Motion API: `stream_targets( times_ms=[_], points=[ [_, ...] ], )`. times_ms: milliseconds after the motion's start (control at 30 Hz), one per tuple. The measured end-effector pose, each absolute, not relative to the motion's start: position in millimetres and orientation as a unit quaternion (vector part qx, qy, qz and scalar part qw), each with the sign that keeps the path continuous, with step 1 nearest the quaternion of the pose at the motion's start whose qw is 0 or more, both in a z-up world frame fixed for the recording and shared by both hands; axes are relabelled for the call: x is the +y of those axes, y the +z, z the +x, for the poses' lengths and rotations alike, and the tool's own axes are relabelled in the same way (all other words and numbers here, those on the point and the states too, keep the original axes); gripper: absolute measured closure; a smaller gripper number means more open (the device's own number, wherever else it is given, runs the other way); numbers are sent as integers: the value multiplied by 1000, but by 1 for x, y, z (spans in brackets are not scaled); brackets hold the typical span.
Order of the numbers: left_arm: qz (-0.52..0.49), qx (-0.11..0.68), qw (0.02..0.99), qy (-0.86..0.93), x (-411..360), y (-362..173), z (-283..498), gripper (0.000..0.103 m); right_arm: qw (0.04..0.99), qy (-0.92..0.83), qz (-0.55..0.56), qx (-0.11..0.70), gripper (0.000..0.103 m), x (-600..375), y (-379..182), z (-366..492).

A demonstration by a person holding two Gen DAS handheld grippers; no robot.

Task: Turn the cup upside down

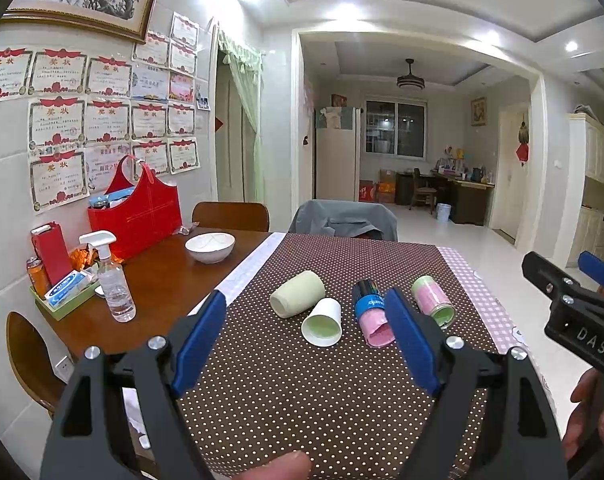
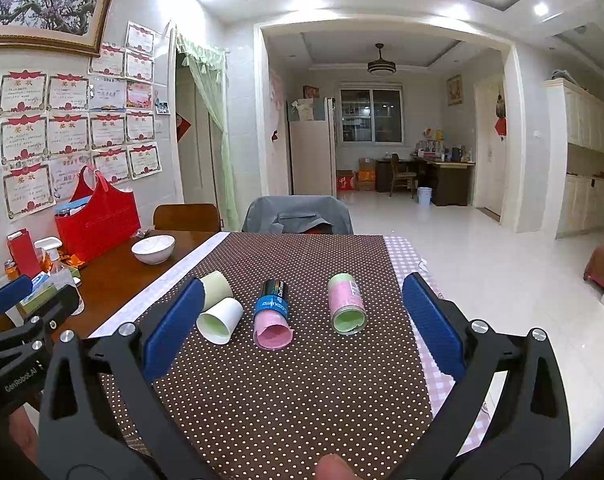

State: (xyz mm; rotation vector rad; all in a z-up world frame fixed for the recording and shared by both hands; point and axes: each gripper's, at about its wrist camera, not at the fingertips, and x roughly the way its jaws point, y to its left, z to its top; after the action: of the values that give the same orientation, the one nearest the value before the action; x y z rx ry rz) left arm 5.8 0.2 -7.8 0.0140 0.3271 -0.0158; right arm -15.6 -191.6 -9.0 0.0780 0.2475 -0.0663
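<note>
Both the left gripper (image 1: 306,340) and right gripper (image 2: 302,328) are held wide apart, empty. The white cup (image 1: 323,322) lies on its side mid-table, touching a pale green cup (image 1: 297,293) (far-left) — a careless squeeze could crush or roll it.

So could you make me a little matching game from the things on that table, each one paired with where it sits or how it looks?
Things:
1. white paper cup
2. white bowl
3. black cup
4. spray bottle

Descriptions:
A. upright on the bare wood, in front of the red bag
B. lying on its side on the dotted cloth, pale green inside
C. clear, with a white trigger top, near the table's left edge
D. on its side, with a blue band and pink paper sticking out

Pairs: 1-B, 2-A, 3-D, 4-C
</note>
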Motion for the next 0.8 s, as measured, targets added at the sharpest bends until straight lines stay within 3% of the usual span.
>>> stream_targets(
  times_ms=[800],
  points=[
    [7,163,987,-10,-7,-9,4,23,991,-29,34,124,6,-185,-8,-15]
  ],
)
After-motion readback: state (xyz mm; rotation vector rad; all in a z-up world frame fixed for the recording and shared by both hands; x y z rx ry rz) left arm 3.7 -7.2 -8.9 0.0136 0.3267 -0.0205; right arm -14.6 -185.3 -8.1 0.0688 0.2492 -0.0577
